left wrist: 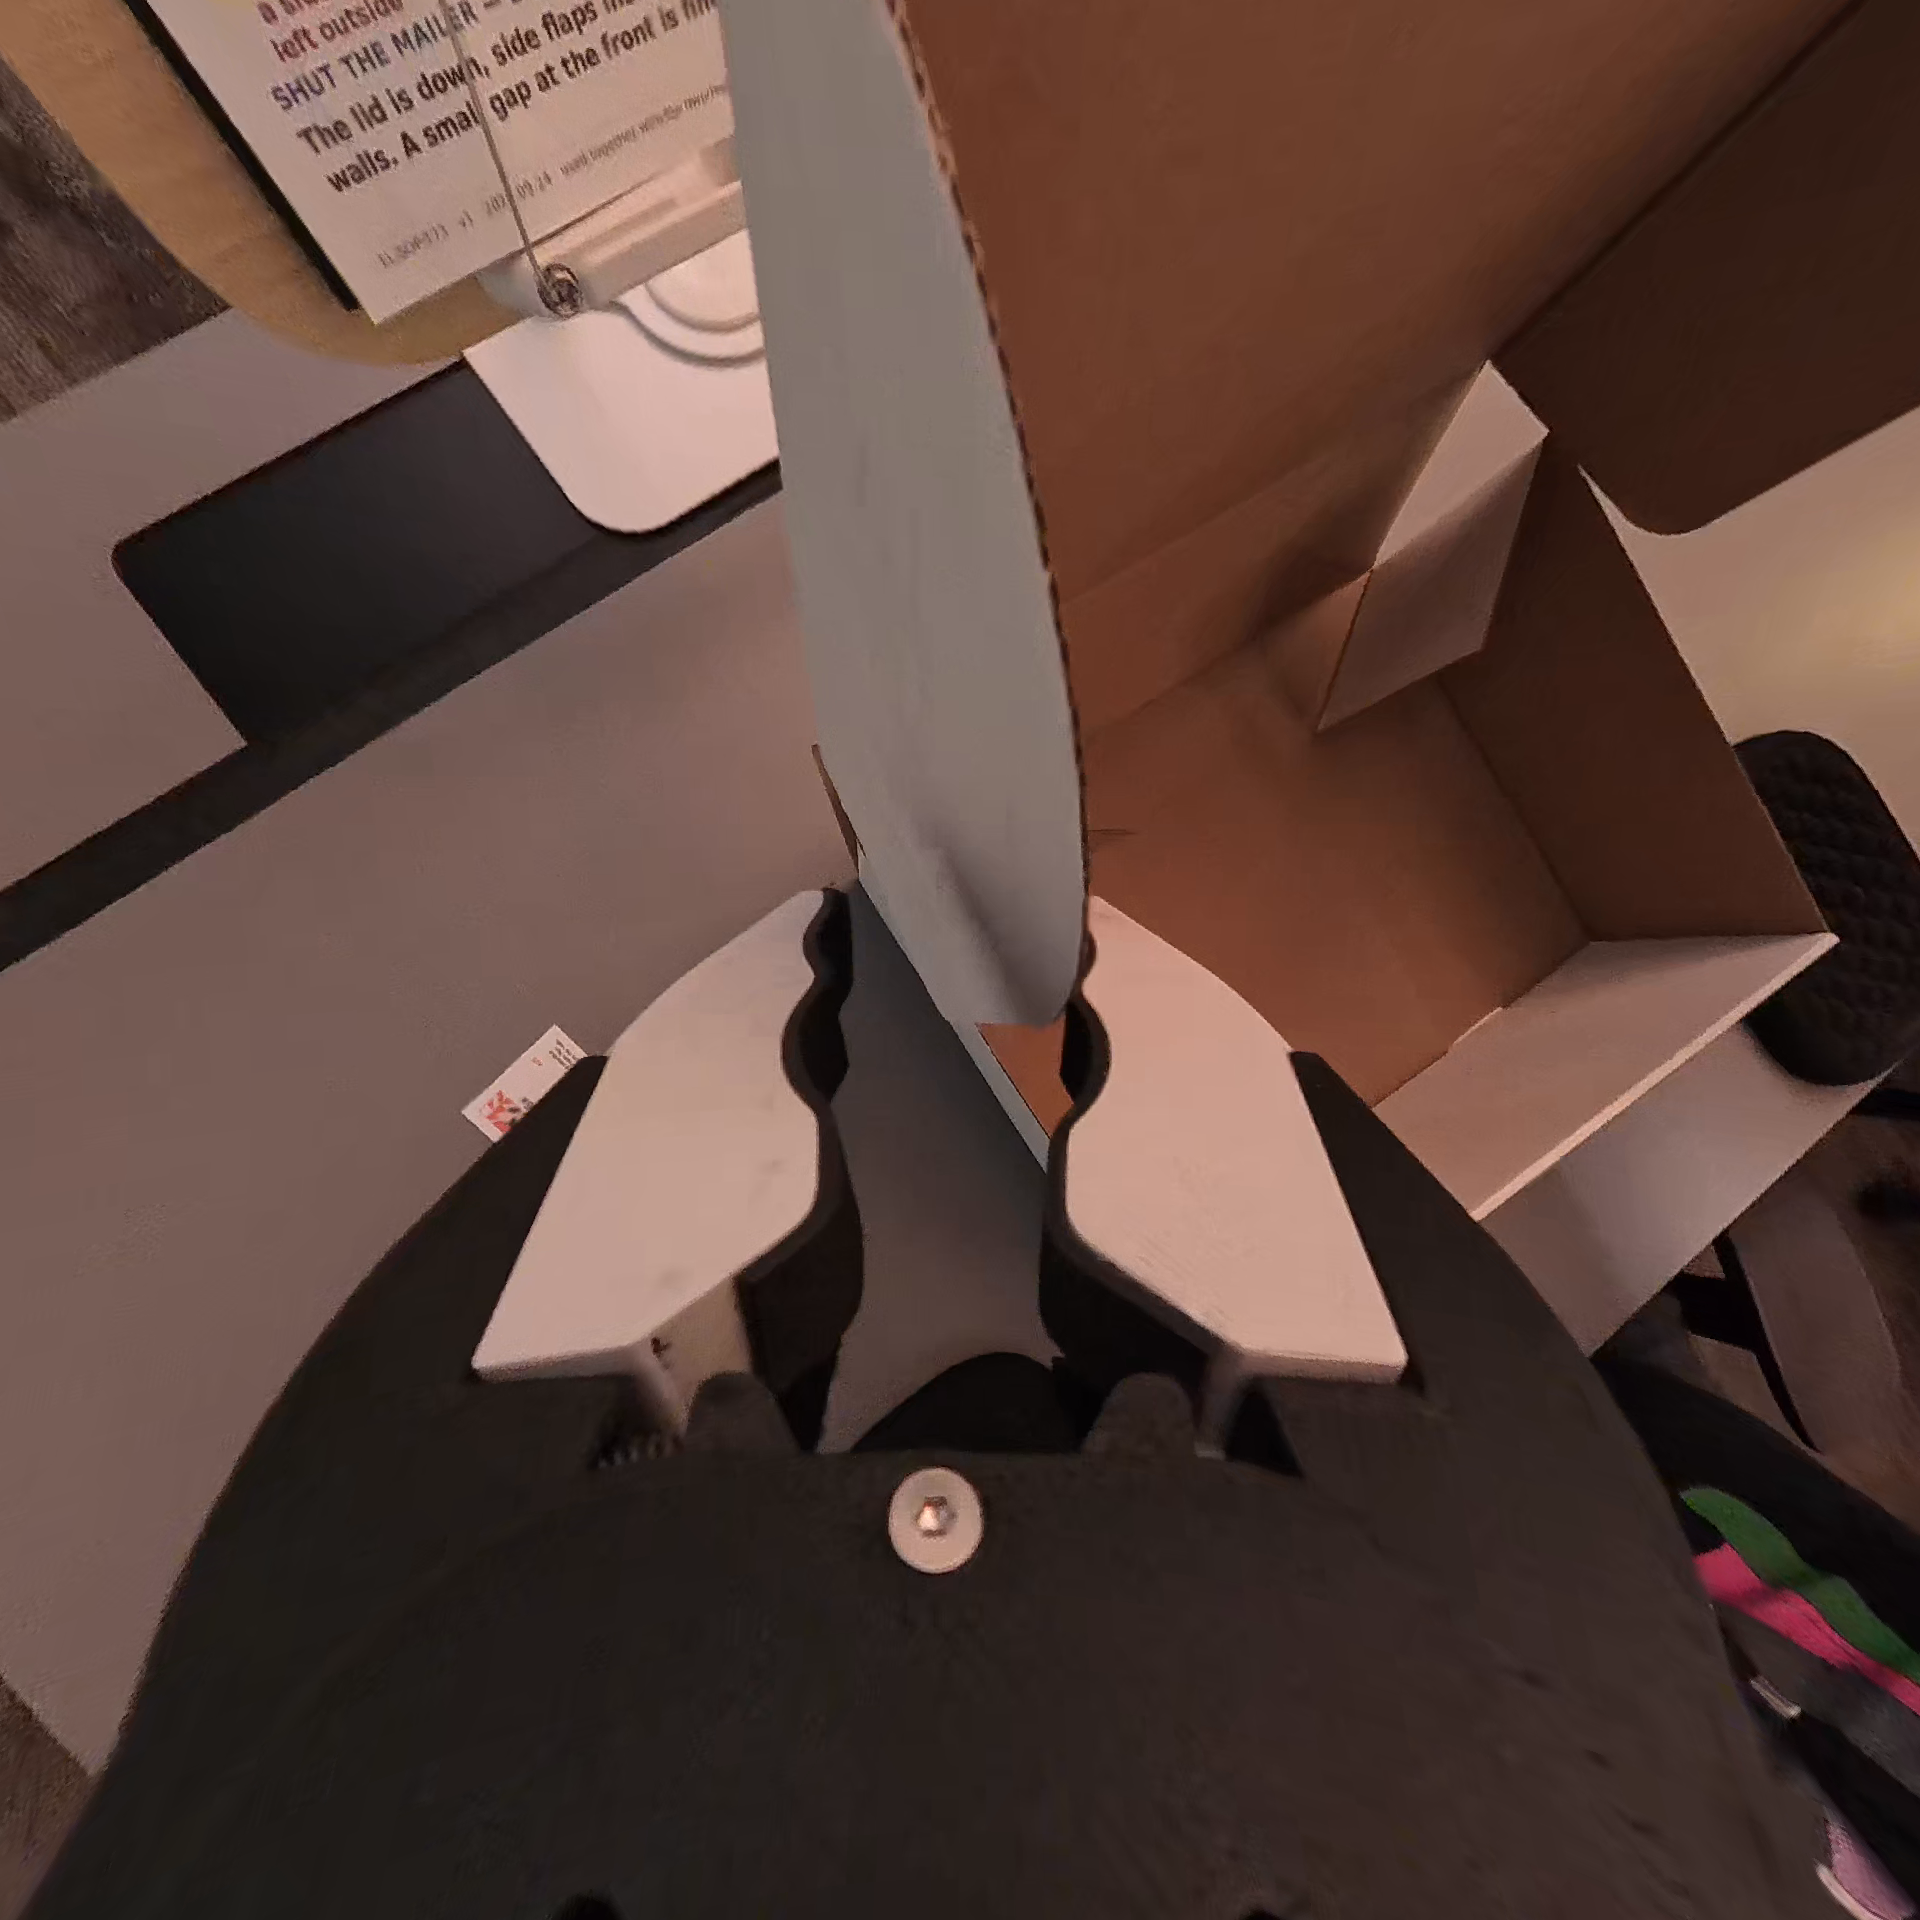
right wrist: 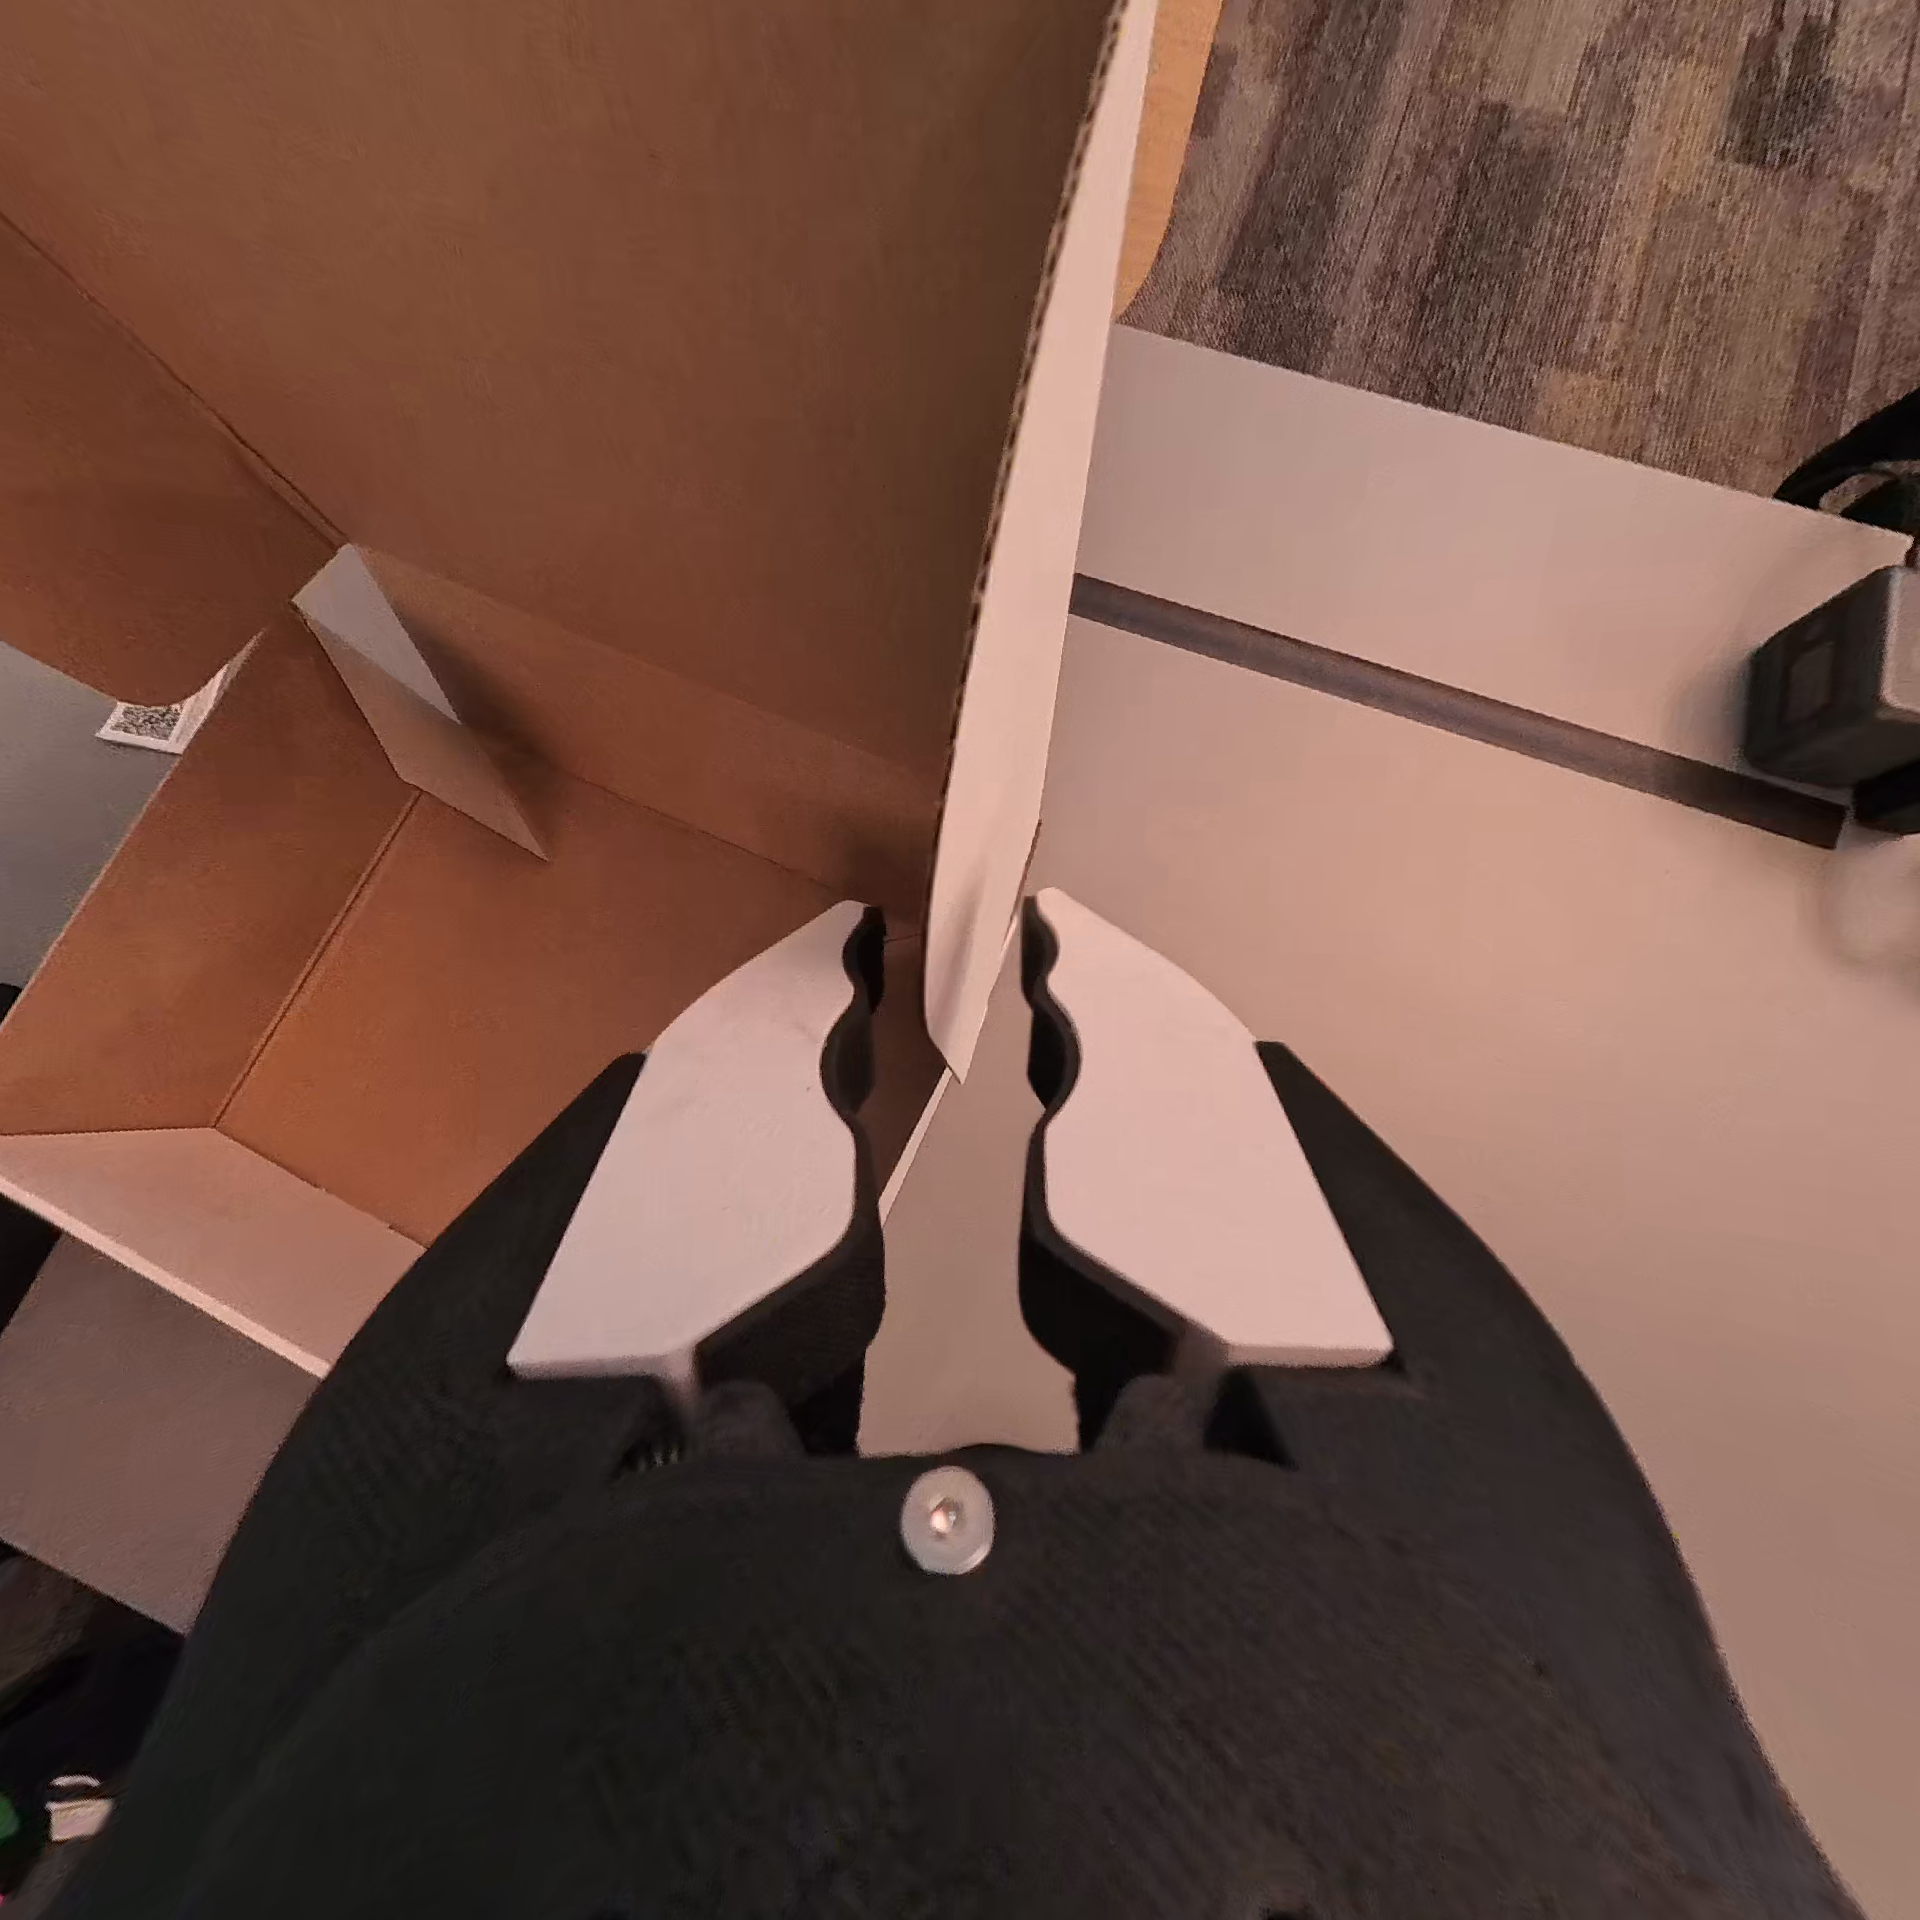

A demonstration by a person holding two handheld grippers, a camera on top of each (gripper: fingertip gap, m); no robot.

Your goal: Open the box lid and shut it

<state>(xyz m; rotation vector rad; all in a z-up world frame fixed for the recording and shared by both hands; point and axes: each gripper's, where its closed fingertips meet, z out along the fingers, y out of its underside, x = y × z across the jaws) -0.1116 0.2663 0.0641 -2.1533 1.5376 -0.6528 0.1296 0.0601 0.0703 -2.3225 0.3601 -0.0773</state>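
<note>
- Nearest the lens in the left wrist view, the left gripper (left wrist: pixel 956 914) has its white fingers (left wrist: pixel 707 1153) spread apart, the lower tip of a side flap (left wrist: pixel 925 582) hanging between them; the flap's corrugated edge lies against or just beside the finger at 3 o'clock, and whether it truly touches cannot be told.
- In the right wrist view, the right gripper (right wrist: pixel 951 914) likewise stands spread, its fingers (right wrist: pixel 1164 1153) straddling the opposite side flap (right wrist: pixel 1029 623) with a visible gap on each side of the cardboard.
- The box (left wrist: pixel 1621 1049), white outside and brown inside, sits open on a pale table (left wrist: pixel 364 987); its low front wall runs toward 4 o'clock in the left wrist view and toward 8 o'clock in the right.
- The lid (right wrist: pixel 582 312) stands raised, its brown inner face filling the upper part of both views, with both side flaps running down from it.
- A small white corner tab (right wrist: pixel 416 696) folds inward at the back corner of the box.
- On the table at 8 o'clock of the left gripper lies a small printed sticker (left wrist: pixel 525 1086).
- Farther off at 11 o'clock in the left wrist view, a printed sheet (left wrist: pixel 447 125) stands on a wooden board.
- At 3 o'clock in the right wrist view, a dark boxy device (right wrist: pixel 1839 675) rests near the table's edge, with grey patterned carpet (right wrist: pixel 1558 208) beyond.
</note>
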